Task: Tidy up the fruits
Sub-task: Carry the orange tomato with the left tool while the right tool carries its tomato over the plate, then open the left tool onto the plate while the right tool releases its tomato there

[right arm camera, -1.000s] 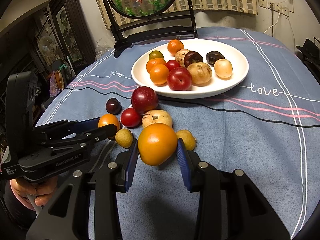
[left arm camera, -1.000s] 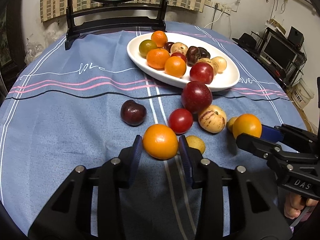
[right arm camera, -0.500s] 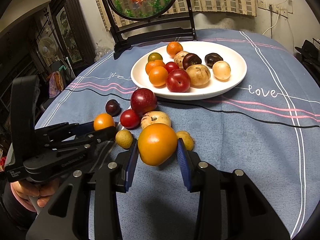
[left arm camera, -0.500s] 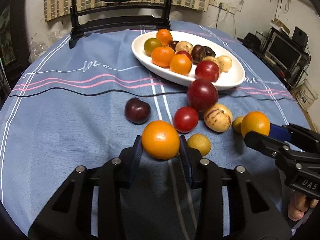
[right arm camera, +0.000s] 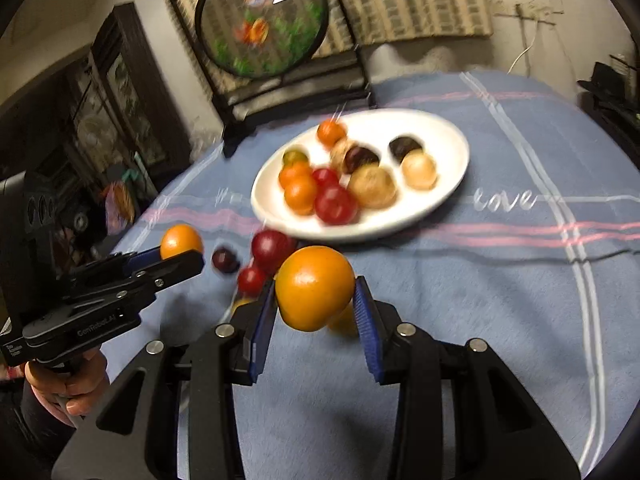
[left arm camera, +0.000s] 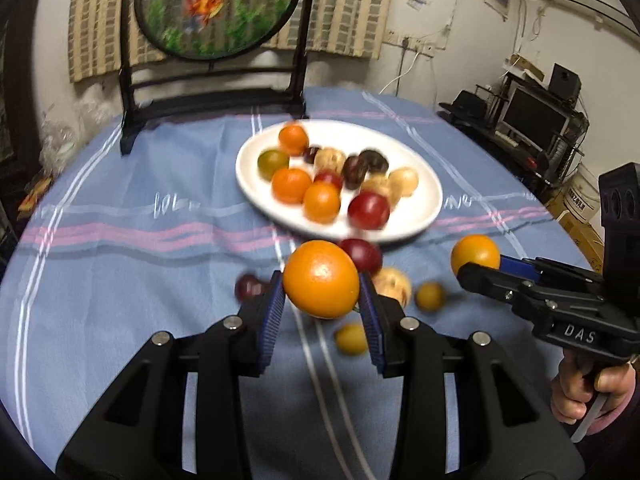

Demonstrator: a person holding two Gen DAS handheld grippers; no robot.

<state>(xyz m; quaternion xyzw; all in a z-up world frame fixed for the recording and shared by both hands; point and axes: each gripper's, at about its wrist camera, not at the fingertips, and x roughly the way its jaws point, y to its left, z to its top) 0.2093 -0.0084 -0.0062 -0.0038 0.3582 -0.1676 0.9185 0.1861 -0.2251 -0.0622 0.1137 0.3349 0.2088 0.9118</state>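
Both grippers have risen off the desk since the earlier frames, each carrying its orange clear of the blue cloth; the loose fruit below has kept its places.

Left wrist view: left gripper [left arm camera: 322, 300] is clamped on an orange [left arm camera: 321, 279], both blue pads pressed to its sides, the fruit held above the striped tablecloth [left arm camera: 120, 280]; just beyond it on the cloth lie a red plum [left arm camera: 362, 255], a dark plum [left arm camera: 249, 286], a pale striped fruit [left arm camera: 394, 285] and two small yellow fruits [left arm camera: 429, 297], the picture being blurred; the white oval plate [left arm camera: 420, 216] stands farther back, loaded with oranges, red plums, dark fruit and pale fruit; at right, the right gripper [left arm camera: 476, 268] is closed on a second orange [left arm camera: 475, 255], with a hand [left arm camera: 588, 388] on its handle; a round fish painting on a black stand [left arm camera: 218, 4] is at the desk's far edge.

Right wrist view: right gripper [right arm camera: 316, 304] is clamped on its orange [right arm camera: 315, 287], held above the cloth [right arm camera: 480, 300]; red plum [right arm camera: 273, 249], a red tomato-like fruit [right arm camera: 251, 280] and dark plum [right arm camera: 225, 260] lie just left of it; plate [right arm camera: 448, 196] is beyond, near the word "love"; at left, the left gripper [right arm camera: 180, 254] grips its orange [right arm camera: 181, 241], a hand [right arm camera: 68, 380] below.
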